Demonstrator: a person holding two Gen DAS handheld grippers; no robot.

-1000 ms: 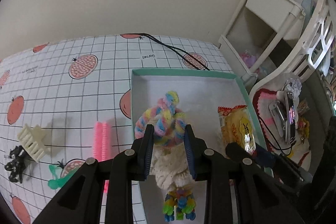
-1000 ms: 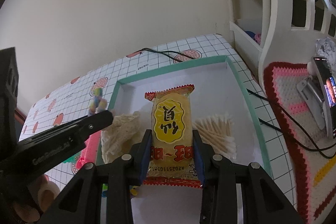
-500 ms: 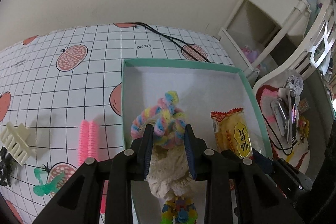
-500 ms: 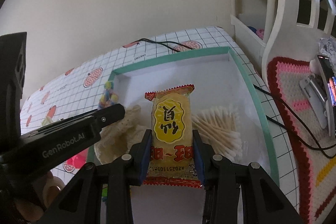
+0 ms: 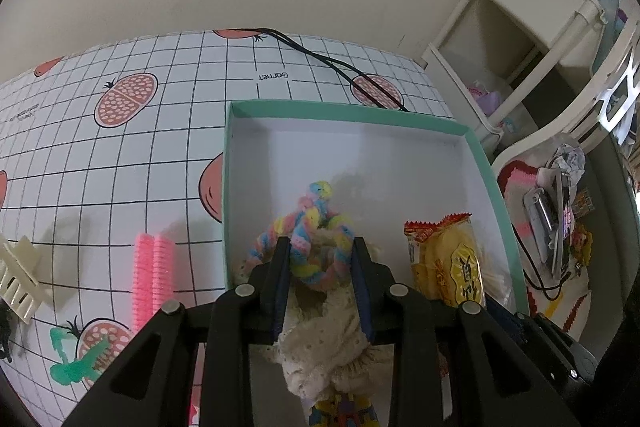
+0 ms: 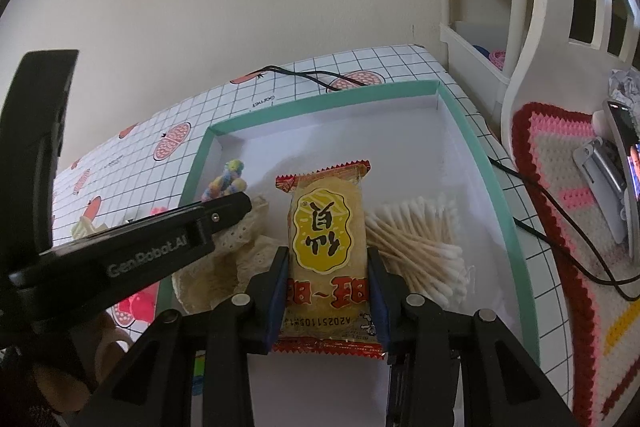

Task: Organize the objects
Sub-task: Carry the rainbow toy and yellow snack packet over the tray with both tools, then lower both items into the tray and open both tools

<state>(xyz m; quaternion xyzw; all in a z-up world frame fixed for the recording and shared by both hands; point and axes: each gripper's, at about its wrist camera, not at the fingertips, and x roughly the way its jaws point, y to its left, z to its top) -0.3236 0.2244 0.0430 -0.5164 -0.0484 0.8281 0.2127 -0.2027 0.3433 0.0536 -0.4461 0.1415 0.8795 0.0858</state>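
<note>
A teal-rimmed white box (image 5: 480,151) (image 6: 472,131) lies on the checked tablecloth. My left gripper (image 5: 320,251) is shut on a pastel rainbow scrunchie (image 5: 308,231), held over the box's left side above a cream lace scrunchie (image 5: 332,335). From the right wrist view, the left gripper (image 6: 240,203) shows at the left. My right gripper (image 6: 328,259) is shut on a yellow snack packet (image 6: 326,227), low over the box's middle. A bundle of cotton swabs (image 6: 420,243) lies in the box right of the packet.
On the cloth left of the box lie a pink hair roller (image 5: 154,275), a cream claw clip (image 5: 18,279) and a green clip (image 5: 76,367). Black cables (image 5: 340,67) run behind the box. A white shelf unit (image 5: 520,27) and a crochet mat (image 6: 568,195) with a phone stand to the right.
My left gripper has carried the rainbow scrunchie forward and lower into the box. The right gripper with the snack packet has hardly moved, only edging nearer.
</note>
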